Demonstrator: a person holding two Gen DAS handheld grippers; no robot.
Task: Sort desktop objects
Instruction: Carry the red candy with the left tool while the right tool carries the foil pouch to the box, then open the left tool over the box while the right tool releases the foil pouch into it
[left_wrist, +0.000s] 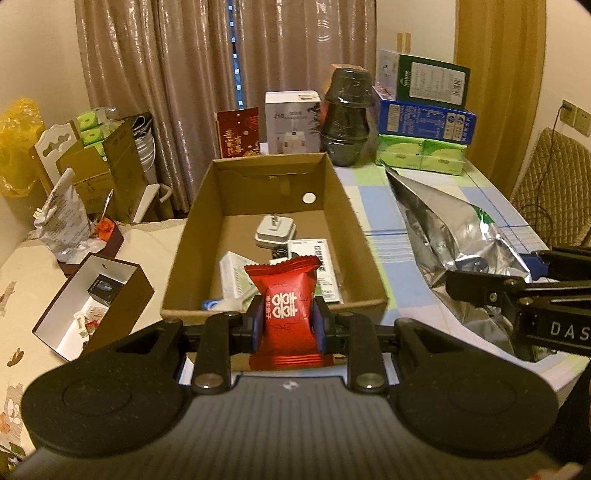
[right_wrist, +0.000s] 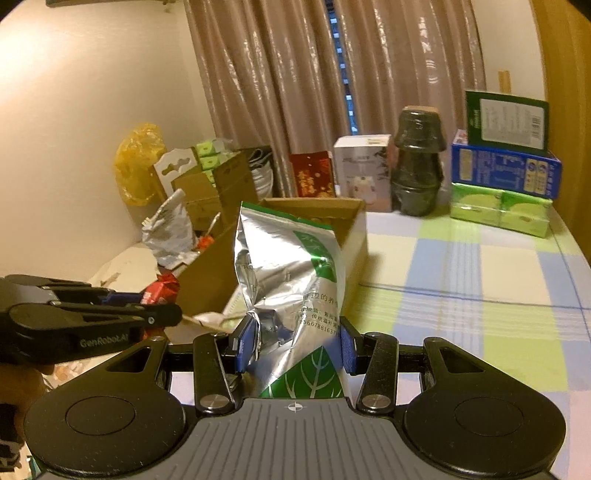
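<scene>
My left gripper (left_wrist: 288, 323) is shut on a small red candy packet (left_wrist: 286, 306) printed with white characters, held just before the near wall of an open cardboard box (left_wrist: 354, 236). Inside the box lie a white charger plug (left_wrist: 273, 230), white paper packets (left_wrist: 236, 275) and a white round sticker on the far wall. My right gripper (right_wrist: 295, 347) is shut on a crumpled silver foil bag (right_wrist: 291, 273) with green leaf print, held upright beside the box (right_wrist: 354, 240). The bag (left_wrist: 450, 243) shows to the box's right in the left wrist view. In the right wrist view the left gripper (right_wrist: 147, 306) carries the red packet (right_wrist: 162, 290).
At the table's back stand a red card (left_wrist: 238, 133), a white product box (left_wrist: 293, 123), a dark wrapped vessel (left_wrist: 345, 118) and stacked green and blue boxes (left_wrist: 424, 114). A brown open gift box (left_wrist: 92, 302) with small items lies left. Cartons and bags crowd the far left.
</scene>
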